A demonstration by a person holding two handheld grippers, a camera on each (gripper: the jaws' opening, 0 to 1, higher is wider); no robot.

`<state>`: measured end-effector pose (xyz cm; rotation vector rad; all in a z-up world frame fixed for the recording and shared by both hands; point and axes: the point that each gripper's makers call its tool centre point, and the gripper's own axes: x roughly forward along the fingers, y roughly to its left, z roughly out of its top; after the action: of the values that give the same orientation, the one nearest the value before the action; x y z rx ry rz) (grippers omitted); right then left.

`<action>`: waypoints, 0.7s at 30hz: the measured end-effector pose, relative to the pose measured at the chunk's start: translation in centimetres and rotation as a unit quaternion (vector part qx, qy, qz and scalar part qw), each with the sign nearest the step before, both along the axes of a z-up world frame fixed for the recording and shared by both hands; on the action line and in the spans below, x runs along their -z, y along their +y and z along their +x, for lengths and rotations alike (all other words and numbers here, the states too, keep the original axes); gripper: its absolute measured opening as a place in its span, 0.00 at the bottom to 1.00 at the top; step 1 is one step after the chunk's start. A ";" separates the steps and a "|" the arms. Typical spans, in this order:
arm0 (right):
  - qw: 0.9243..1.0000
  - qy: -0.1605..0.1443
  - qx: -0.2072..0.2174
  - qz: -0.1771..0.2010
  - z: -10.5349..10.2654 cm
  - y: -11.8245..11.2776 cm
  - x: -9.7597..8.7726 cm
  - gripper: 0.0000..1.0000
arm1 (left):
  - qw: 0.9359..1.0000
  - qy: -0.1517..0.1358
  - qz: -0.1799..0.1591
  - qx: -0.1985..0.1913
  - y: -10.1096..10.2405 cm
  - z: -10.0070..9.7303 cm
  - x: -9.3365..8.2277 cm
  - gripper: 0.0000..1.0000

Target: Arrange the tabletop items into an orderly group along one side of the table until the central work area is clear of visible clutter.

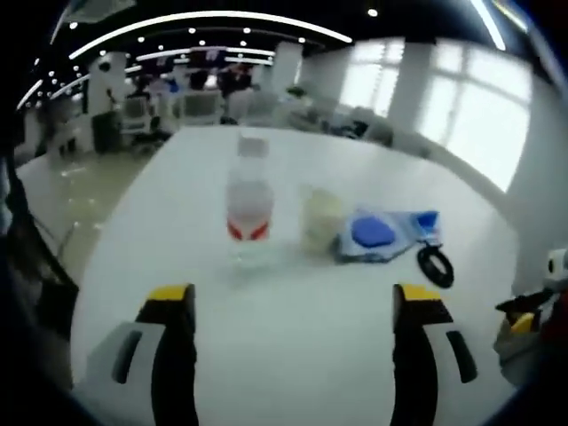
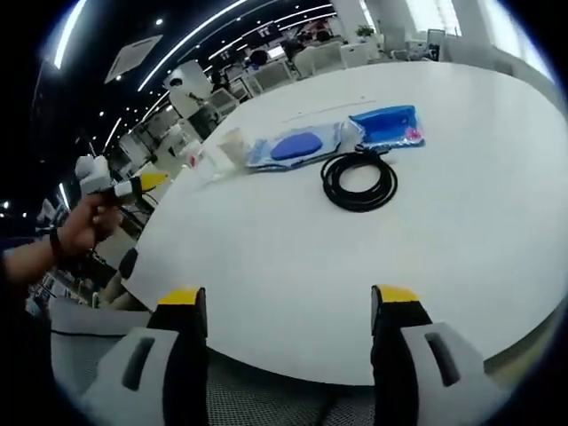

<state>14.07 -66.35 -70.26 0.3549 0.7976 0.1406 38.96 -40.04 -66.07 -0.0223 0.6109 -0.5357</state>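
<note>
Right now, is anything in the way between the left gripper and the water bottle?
Nothing visible. The left gripper is open and points across bare white table toward the bottle. The small clear cup and the blue packet sit to the bottle's right in this view, off that path.

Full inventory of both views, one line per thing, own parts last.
Table: 1, white, rounded edge, holds all the items.
Bottle: 1, clear with red label, upright, nearest the left gripper.
Plastic cup: 1, clear, pale contents, right of the bottle.
Pouch: 1, clear plastic with a blue oval inside, beside the cup.
Blue packet: 1, blue, next to the pouch.
Cable: 1, black, coiled, in front of the pouch.
Left gripper: 1, grey with yellow tips, open, empty.
Right gripper: 1, same colours, open, empty.
Hand: 1, holding the left gripper.
</note>
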 end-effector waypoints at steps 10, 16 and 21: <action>1.000 0.017 -0.015 -0.008 -0.4 0.7 0.4 0.73 | 0.999 -0.022 0.009 -0.031 -1.2 5.9 1.9 0.68; 1.000 0.023 -0.009 -0.004 -0.5 0.4 0.7 0.72 | 0.998 -0.009 0.018 -0.055 -1.1 7.6 3.9 0.68; 0.999 0.030 -0.010 -0.004 -0.7 0.5 0.9 0.72 | 0.997 -0.013 0.007 -0.077 -1.1 9.0 4.3 0.60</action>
<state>13.39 -65.87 -71.15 0.3442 0.8604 0.1469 47.96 -41.12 -70.38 -0.0479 0.5817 -0.3813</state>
